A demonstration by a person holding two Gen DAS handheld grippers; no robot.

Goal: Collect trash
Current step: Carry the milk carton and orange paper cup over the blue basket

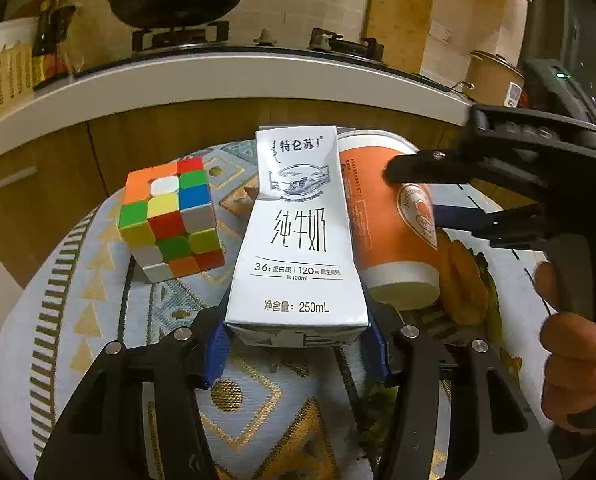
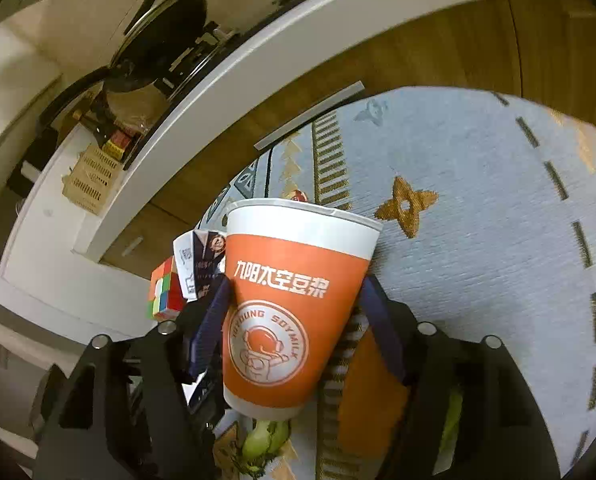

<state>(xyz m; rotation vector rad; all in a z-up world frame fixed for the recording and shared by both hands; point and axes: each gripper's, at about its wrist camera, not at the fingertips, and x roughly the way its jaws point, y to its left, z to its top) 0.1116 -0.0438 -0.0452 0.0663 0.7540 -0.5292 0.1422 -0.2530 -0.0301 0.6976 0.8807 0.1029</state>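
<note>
On the round table with the patterned cloth [image 1: 77, 304], two pieces of trash are gripped at the same moment, one in each tool. The left gripper [image 1: 295, 344] has its blue pads pressed on both sides of the base of the white milk carton [image 1: 298, 232], so the fingers are clamped on it. The grip is low on the carton, probably because the base is the stiffest part and does not fold.

The right gripper [image 2: 293, 332] has the orange paper cup [image 2: 289, 304] between its fingers. The left pad [image 2: 211, 320] touches the cup wall; on the other side, the pad seems to stand a little away from the lower wall, so I cannot tell if the cup is really clamped or only loosely enclosed. The cup leans to one side, and in the left wrist view its bottom is lifted toward the camera, so I judge it is carried by the tool and not standing on the cloth.

A person's hand [image 1: 574, 344] holds the handle of the right tool. The colour cube [image 1: 171, 220] stands just beside the carton and is left alone, I think because it is not trash. Green vegetable scraps [image 2: 265, 440] lie on the cloth under the cup and still wait to be collected.
</note>
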